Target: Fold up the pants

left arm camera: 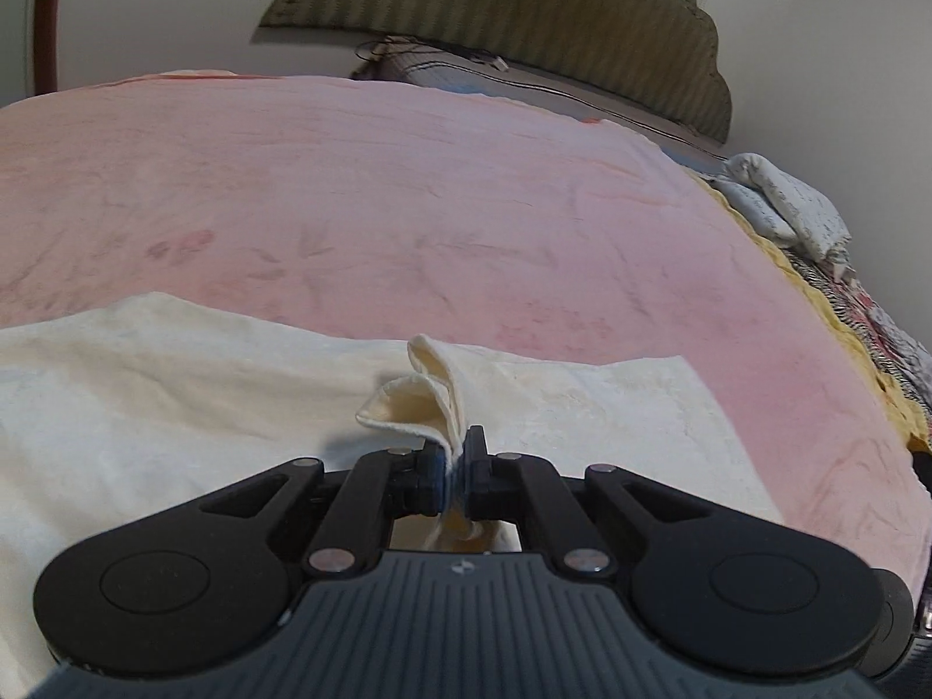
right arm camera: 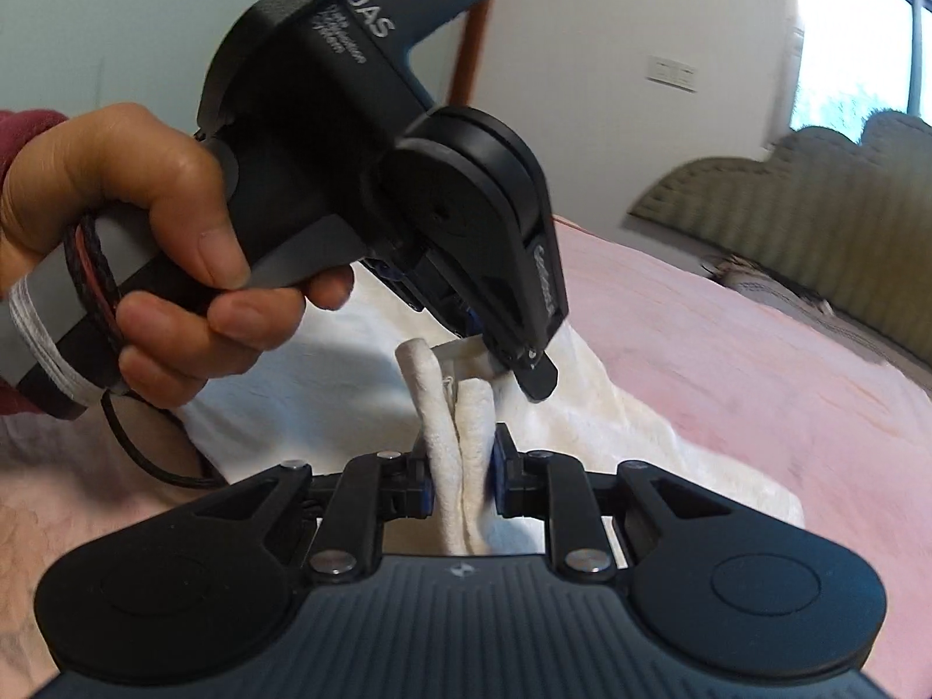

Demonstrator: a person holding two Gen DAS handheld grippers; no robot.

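Observation:
Cream-white pants (left arm camera: pixel 175 384) lie flat on a pink blanket (left arm camera: pixel 408 204) over a bed. My left gripper (left arm camera: pixel 456 466) is shut on a raised fold of the pants' edge, which sticks up between its pads. In the right wrist view my right gripper (right arm camera: pixel 463 480) is shut on a thick bunch of the pants (right arm camera: pixel 460 437), standing upright between its blue pads. Just above it, the left gripper (right arm camera: pixel 512 364), held by a person's hand (right arm camera: pixel 145 233), pinches the same bunch of cloth from above.
A striped olive headboard (left arm camera: pixel 524 17) stands at the far end of the bed. Rumpled white and patterned bedding (left arm camera: pixel 804 215) lies along the bed's right edge. A window (right arm camera: pixel 862 41) is at the right wall, and a brown wooden post (right arm camera: pixel 475 29) stands behind the hand.

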